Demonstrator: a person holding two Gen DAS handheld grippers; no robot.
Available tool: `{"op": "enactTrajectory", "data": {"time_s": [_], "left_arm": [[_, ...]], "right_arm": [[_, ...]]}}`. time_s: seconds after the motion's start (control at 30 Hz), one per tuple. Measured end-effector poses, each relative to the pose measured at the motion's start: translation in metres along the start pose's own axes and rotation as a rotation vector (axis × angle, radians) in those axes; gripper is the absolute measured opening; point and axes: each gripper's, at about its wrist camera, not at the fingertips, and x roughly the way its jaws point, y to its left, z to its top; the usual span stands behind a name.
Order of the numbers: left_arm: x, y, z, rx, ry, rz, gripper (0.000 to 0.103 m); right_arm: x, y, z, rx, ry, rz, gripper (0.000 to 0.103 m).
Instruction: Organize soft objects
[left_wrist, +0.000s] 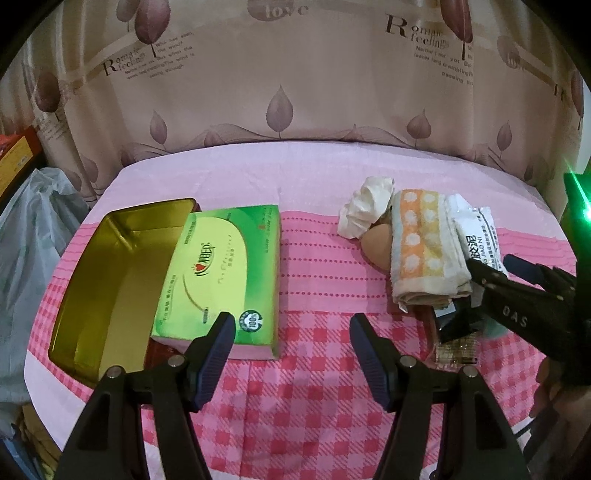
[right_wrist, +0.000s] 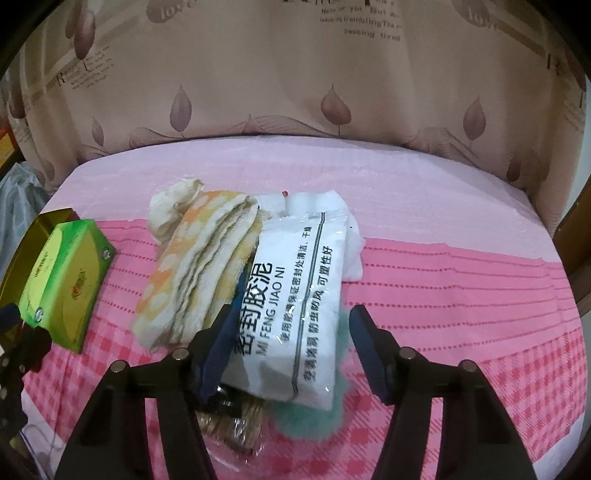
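The right gripper (right_wrist: 291, 345) tips steeply down over the pile of soft things, its jaws half spread astride the white sealing-putty pouch (right_wrist: 295, 306). The left finger lies against the pouch's edge; the right finger stands clear, so nothing is pinched. The pouch lies on a folded orange-and-white towel (right_wrist: 199, 273), a green fuzzy thing (right_wrist: 314, 413) and a clear packet (right_wrist: 232, 424), both mostly hidden beneath it.

The left gripper (left_wrist: 291, 350) also tilts down, jaws spread wide over bare checked tablecloth (left_wrist: 314, 369), holding nothing. Just ahead of it the green tissue pack (left_wrist: 225, 273) leans on the rim of the open gold tin (left_wrist: 110, 280). Behind the towel sit a crumpled white cloth (left_wrist: 365, 206) and a tan sponge (left_wrist: 376, 243), half covered. A small black item (left_wrist: 454, 321) under the right gripper is too hidden to name.
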Motion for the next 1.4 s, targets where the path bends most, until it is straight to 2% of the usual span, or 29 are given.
{"op": "enactTrajectory", "data": {"time_s": [0.1, 0.3, 0.5, 0.67, 0.8, 0.97, 1.23, 1.4], "left_arm": [[0.007, -0.002, 0.001, 0.007, 0.008, 0.002, 0.066], [0.016, -0.007, 0.004, 0.02, 0.025, 0.01, 0.066], [0.015, -0.017, 0.008, 0.037, 0.029, -0.002, 0.066], [0.008, -0.036, 0.015, 0.077, 0.013, -0.037, 0.066], [0.008, -0.055, 0.024, 0.119, 0.02, -0.083, 0.066], [0.018, -0.085, 0.043, 0.156, 0.041, -0.133, 0.067], [0.051, -0.12, 0.064, 0.184, 0.112, -0.15, 0.067], [0.074, -0.134, 0.068, 0.201, 0.136, -0.105, 0.067]], "right_arm": [[0.006, 0.0, 0.001, -0.001, -0.001, 0.007, 0.052], [0.004, -0.008, -0.004, 0.013, -0.034, 0.032, 0.05], [-0.014, -0.021, -0.013, 0.037, -0.081, 0.019, 0.049], [-0.022, -0.056, -0.022, 0.074, -0.092, -0.048, 0.049], [-0.012, -0.093, -0.036, 0.133, -0.046, -0.085, 0.049], [0.002, -0.13, -0.052, 0.209, -0.019, -0.093, 0.049], [0.014, -0.127, -0.053, 0.181, -0.051, -0.083, 0.05], [0.019, -0.12, -0.062, 0.172, -0.047, -0.079, 0.05]]}}
